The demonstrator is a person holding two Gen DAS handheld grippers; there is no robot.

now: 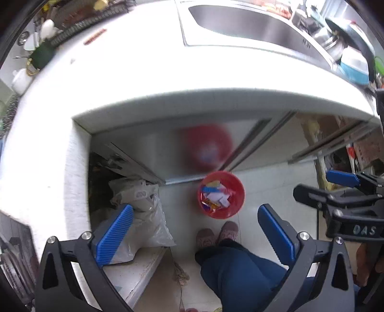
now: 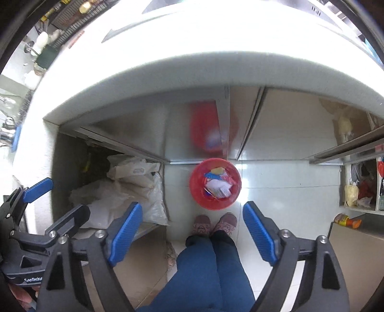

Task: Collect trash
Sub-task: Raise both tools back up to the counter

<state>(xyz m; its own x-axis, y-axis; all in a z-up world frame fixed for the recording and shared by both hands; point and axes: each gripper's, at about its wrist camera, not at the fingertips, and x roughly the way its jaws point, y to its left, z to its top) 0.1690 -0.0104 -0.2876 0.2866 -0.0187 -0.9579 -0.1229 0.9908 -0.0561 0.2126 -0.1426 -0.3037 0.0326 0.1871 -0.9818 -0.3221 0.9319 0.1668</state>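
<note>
The red bin (image 2: 214, 183) stands on the pale floor, just before the person's 2 slippers (image 2: 213, 224), and holds wrappers and paper scraps (image 2: 219, 187). Both the left gripper (image 1: 195, 236) and the right gripper (image 2: 192, 232) are spread wide with nothing between them. The right tool reads "DAS" (image 1: 363, 230); the left one reads "GenRobo" (image 2: 33, 279), cut off.

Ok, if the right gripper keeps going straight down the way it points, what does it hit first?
Probably the red bin on the floor, just above the right gripper, whose jaws are open and empty; depth is unclear.

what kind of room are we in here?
Most likely a home kitchen: a steel sink set in a white countertop, a dish rack at its back, and a red trash bin on the tiled floor.
</note>
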